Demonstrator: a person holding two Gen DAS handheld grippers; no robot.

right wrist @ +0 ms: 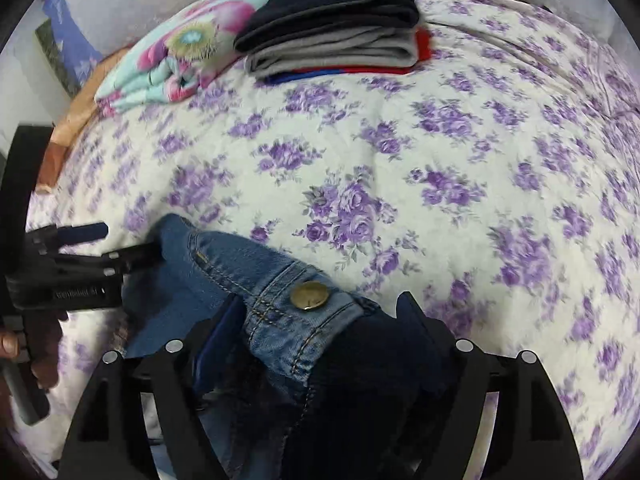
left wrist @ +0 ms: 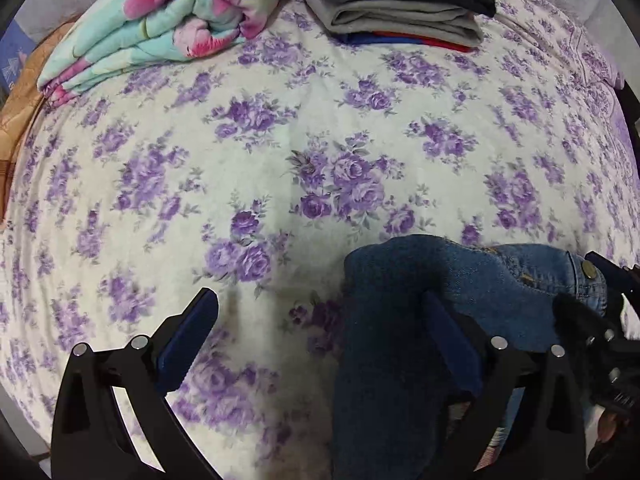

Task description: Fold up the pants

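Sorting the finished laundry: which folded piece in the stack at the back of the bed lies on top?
The dark navy piece tops the stack; the grey piece lies beneath it, and red and blue cloth at the bottom.

Even soft light, no glare; strong fisheye bending, dark corners, slight motion blur.

Both wrist cameras look steeply down, close over the flowered bedspread (left wrist: 280, 132), facing its far edge. Both share the far stack of folded clothes (right wrist: 332, 36) and folded quilt (left wrist: 160, 32).
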